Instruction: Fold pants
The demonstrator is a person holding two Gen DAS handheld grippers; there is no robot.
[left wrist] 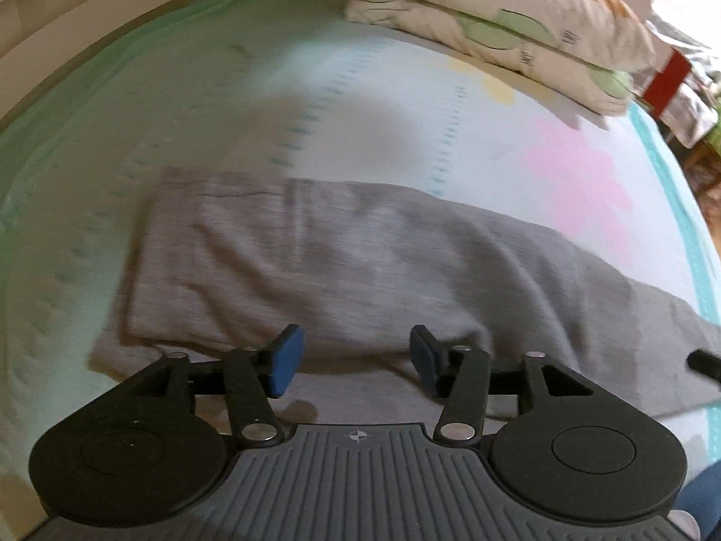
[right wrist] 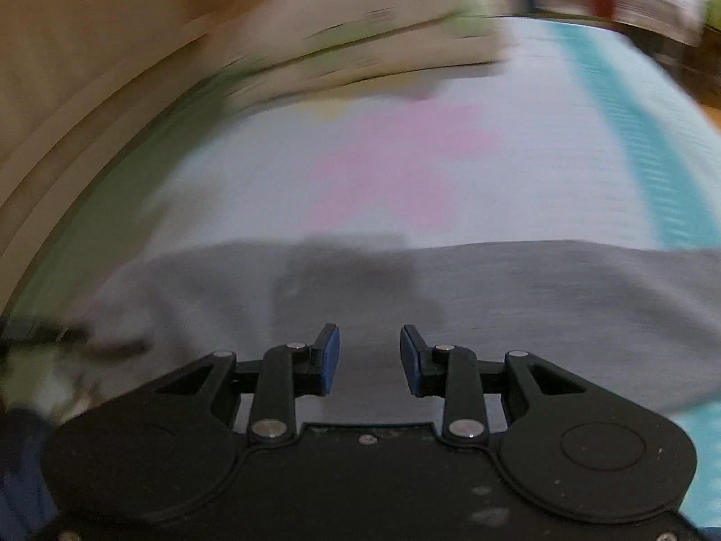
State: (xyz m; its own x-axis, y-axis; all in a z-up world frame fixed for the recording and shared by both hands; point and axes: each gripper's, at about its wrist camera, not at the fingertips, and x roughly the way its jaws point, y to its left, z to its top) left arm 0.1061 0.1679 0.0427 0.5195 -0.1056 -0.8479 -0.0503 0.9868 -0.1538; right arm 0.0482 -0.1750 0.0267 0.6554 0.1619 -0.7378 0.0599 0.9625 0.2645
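Grey pants point(left wrist: 342, 261) lie flat across the bed, with one end folded over on the left. They stretch away to the right in the left wrist view. My left gripper point(left wrist: 356, 358) is open and empty, just above the near edge of the pants. In the right wrist view the pants point(right wrist: 450, 297) lie as a grey band across the frame. My right gripper point(right wrist: 369, 356) is open and empty above the cloth. The right view is blurred by motion. A dark tip of the right gripper point(left wrist: 703, 360) shows at the left view's right edge.
The bed sheet point(left wrist: 405, 112) is pale with pink and yellow patches and a teal border point(right wrist: 631, 126). Stacked patterned pillows point(left wrist: 495, 22) lie at the far end. A beige wall point(right wrist: 67, 90) runs along the left side. Clutter with a red strip point(left wrist: 667, 81) sits far right.
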